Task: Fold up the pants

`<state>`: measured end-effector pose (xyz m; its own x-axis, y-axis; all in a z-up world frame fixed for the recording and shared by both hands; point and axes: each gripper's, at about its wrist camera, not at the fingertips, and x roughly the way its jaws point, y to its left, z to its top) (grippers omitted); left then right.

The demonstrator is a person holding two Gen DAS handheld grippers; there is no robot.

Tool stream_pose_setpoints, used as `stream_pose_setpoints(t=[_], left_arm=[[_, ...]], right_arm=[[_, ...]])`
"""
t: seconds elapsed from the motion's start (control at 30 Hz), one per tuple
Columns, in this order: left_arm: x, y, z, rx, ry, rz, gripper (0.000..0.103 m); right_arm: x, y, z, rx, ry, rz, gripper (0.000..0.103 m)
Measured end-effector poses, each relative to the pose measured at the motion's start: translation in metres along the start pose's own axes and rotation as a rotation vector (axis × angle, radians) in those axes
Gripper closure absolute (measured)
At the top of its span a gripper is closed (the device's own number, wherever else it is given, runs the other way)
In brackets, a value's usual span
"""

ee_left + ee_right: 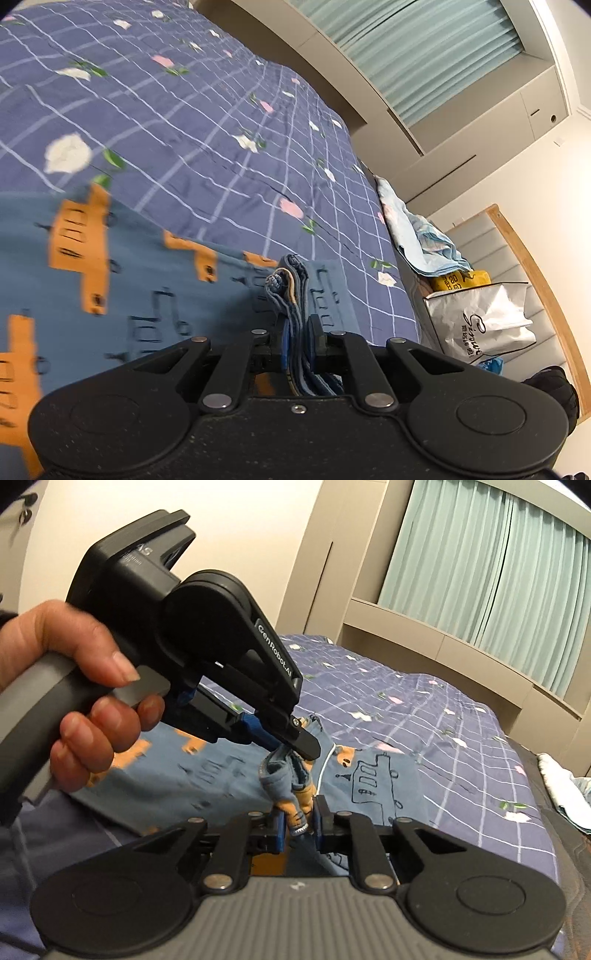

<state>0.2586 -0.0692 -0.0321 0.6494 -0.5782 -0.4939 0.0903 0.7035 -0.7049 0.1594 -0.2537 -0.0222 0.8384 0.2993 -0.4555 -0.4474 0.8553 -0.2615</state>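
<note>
The pants point(110, 266) are blue with orange vehicle prints and lie on the bed; they also show in the right wrist view point(373, 775). My left gripper point(299, 332) is shut on a bunched edge of the pants. It also shows in the right wrist view point(291, 742), held by a hand and pinching the cloth just above my right gripper. My right gripper point(299, 819) is shut on a gathered bunch of the pants. The two grippers are close together, and the fabric hangs between them.
The bed cover point(207, 122) is purple-blue with a white grid and flowers. At the bed's right side lie a light blue cloth point(424, 236), a yellow package point(461, 282) and a white plastic bag point(487, 321). A headboard ledge and green curtains point(491, 565) are behind.
</note>
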Motion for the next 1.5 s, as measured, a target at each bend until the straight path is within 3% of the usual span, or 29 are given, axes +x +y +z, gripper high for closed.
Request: stream_pose_setpoints(t=[0.43,0.7,0.8,0.83,0.87,0.9,0.93,1.0,1.03,1.07,1.13,1.27,1.5], left_arm=[[-0.059,0.049,0.004,-0.011,-0.048,0.079,0.093],[-0.057,0.077,-0.003,-0.030,-0.030,0.122,0.093],[-0.052,0.078,-0.005,-0.021,-0.025,0.148,0.087],[-0.052,0.078,-0.005,-0.020,-0.023,0.163,0.081],[-0.051,0.079,-0.006,-0.023,-0.018,0.176,0.070],[-0.050,0.080,-0.005,-0.026,-0.012,0.180,0.067],[-0.050,0.081,-0.005,-0.028,-0.011,0.179,0.061],[-0.051,0.080,-0.004,-0.017,-0.018,0.189,0.054],[-0.051,0.079,-0.004,0.000,-0.024,0.201,0.046],[-0.052,0.077,-0.004,0.018,-0.030,0.211,0.037],[-0.054,0.072,-0.005,0.060,-0.046,0.239,0.030],[-0.052,0.065,-0.008,0.131,-0.057,0.286,0.021],[-0.044,0.058,-0.025,0.255,-0.067,0.338,0.018]], right_arm=[[0.006,0.049,0.028,0.036,0.017,0.136,0.087],[0.016,0.074,0.023,0.022,0.071,0.178,0.087],[0.023,0.072,0.020,0.036,0.085,0.187,0.085],[0.026,0.070,0.020,0.043,0.088,0.194,0.082],[0.027,0.068,0.019,0.050,0.090,0.200,0.071],[0.028,0.067,0.018,0.056,0.094,0.203,0.063],[0.029,0.066,0.016,0.060,0.097,0.206,0.047],[0.028,0.064,0.013,0.070,0.098,0.211,0.039],[0.027,0.061,0.011,0.079,0.098,0.218,0.034],[0.025,0.059,0.010,0.089,0.094,0.224,0.024],[0.018,0.053,0.006,0.115,0.074,0.218,0.011],[0.003,0.031,0.000,0.177,0.044,0.155,0.003],[0.021,-0.017,-0.011,0.223,0.112,-0.100,0.001]])
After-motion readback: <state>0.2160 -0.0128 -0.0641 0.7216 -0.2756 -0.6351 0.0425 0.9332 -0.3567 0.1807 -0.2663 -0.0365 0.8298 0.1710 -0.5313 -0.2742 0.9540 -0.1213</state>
